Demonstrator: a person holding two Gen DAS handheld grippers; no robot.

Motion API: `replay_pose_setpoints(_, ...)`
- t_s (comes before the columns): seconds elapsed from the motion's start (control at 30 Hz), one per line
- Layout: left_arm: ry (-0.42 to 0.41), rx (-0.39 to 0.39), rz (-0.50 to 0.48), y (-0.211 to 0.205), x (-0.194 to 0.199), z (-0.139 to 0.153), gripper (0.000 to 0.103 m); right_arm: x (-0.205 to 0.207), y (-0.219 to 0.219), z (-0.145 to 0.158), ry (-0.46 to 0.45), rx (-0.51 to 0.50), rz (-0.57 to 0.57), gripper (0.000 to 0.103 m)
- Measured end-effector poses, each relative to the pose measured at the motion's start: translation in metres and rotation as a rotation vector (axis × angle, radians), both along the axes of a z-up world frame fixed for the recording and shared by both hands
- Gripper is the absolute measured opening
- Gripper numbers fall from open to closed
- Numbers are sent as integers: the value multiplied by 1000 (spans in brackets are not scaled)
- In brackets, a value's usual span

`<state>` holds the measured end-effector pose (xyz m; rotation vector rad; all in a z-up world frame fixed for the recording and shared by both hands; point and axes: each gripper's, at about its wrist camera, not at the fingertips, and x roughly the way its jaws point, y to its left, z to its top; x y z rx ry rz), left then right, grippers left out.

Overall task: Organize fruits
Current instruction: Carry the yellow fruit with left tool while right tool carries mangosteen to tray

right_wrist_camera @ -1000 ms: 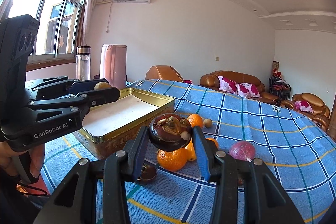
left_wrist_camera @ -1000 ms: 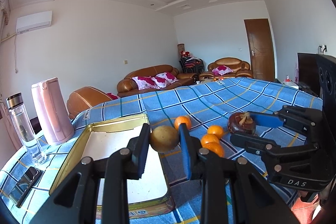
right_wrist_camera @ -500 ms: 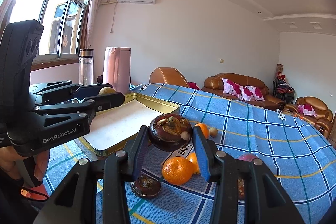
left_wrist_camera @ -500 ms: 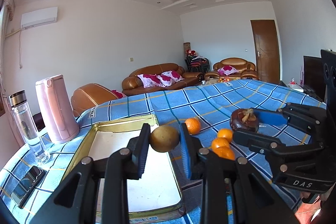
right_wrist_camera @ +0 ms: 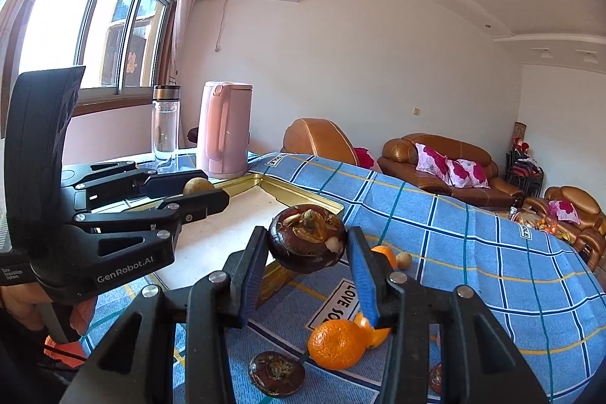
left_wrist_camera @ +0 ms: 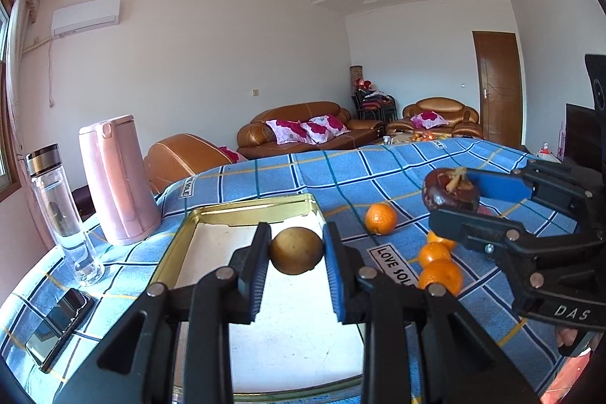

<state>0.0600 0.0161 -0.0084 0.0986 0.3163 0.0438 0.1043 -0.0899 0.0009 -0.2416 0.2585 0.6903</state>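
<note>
— What are you holding?
— My left gripper (left_wrist_camera: pixel 296 250) pinches a brown round fruit (left_wrist_camera: pixel 296 250) above the gold tin (left_wrist_camera: pixel 189 237); my right gripper (right_wrist_camera: pixel 307 247) clamps a mangosteen (right_wrist_camera: pixel 307 245) beside its rim.

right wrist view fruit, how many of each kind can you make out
mangosteens: 2
oranges: 3
tan round fruits: 2
total: 7, plus one dark fruit at the lower right, too hidden to name
</note>
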Motion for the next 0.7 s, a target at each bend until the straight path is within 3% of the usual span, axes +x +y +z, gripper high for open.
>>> replay_pose_setpoints(0.7, 102, -38, 137, 67, 26, -20, 29, 32, 68, -8, 75, -101, 94, 45)
